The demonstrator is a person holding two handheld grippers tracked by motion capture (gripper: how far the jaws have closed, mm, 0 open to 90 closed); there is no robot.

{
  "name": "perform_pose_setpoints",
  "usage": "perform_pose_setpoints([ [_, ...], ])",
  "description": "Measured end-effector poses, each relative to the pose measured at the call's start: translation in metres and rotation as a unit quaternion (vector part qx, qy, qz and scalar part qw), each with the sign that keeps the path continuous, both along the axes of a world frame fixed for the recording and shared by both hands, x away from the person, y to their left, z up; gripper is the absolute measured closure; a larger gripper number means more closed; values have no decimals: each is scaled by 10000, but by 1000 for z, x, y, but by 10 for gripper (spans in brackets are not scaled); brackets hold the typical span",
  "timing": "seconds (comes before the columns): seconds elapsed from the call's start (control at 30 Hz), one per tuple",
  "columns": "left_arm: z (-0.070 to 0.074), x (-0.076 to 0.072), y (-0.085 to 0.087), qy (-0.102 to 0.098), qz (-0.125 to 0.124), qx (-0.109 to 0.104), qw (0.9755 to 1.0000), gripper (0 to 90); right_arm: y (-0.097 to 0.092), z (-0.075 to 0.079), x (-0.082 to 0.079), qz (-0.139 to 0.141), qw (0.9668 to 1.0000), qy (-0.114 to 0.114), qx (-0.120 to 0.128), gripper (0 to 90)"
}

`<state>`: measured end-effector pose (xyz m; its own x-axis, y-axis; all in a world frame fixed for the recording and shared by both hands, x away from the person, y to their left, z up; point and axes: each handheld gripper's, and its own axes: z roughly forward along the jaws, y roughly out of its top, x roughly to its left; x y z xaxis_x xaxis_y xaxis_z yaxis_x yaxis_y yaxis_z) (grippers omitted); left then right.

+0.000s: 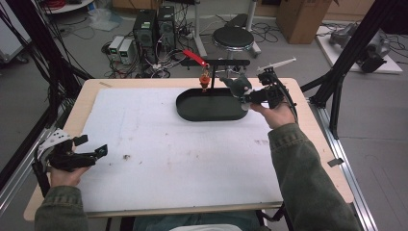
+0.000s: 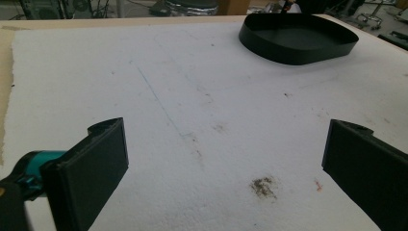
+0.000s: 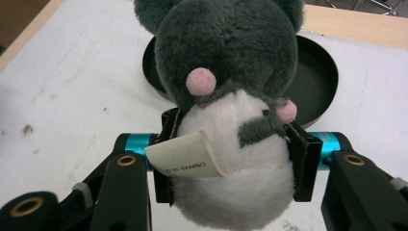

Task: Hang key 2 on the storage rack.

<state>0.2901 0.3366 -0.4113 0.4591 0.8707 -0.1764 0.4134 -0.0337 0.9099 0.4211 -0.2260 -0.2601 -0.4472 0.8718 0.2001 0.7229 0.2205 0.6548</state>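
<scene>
Plush toy [image 3: 231,120], grey with white belly and pink paws, is clamped between the jaws of the right tongs [image 3: 231,159]; pads press into both sides of its belly, so the jaws stand partly closed on it. A paper tag [image 3: 185,156] sticks out of the toy by one pad. In the high view the right tongs [image 1: 251,96] hold the toy [image 1: 238,86] in the air at the right end of the black oval tray [image 1: 192,113]; in the right gripper view the tray [image 3: 312,82] lies beyond the toy. Left tongs [image 1: 89,147] hover low over the white mat [image 1: 183,159], well apart from the tray, jaws wide and nothing between them. A brown stain [image 2: 263,186] on the mat lies between the left jaws.
</scene>
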Motion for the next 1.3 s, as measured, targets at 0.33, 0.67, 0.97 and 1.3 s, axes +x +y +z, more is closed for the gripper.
perform_pose_setpoints([
  [0.33,0,0,0,12,-5,22,10000,26,-4,2,28,-206,9990,289,268,490],
  [0.67,-1,1,-1,14,-6,42,10000,26,4,7,47,-360,9985,347,242,490],
  [0.97,-1,1,-1,39,-27,55,10000,26,14,12,61,-356,9984,347,286,490],
  [1.3,-1,1,-1,22,-23,46,10000,26,23,4,75,-520,9985,-149,-53,489],
])
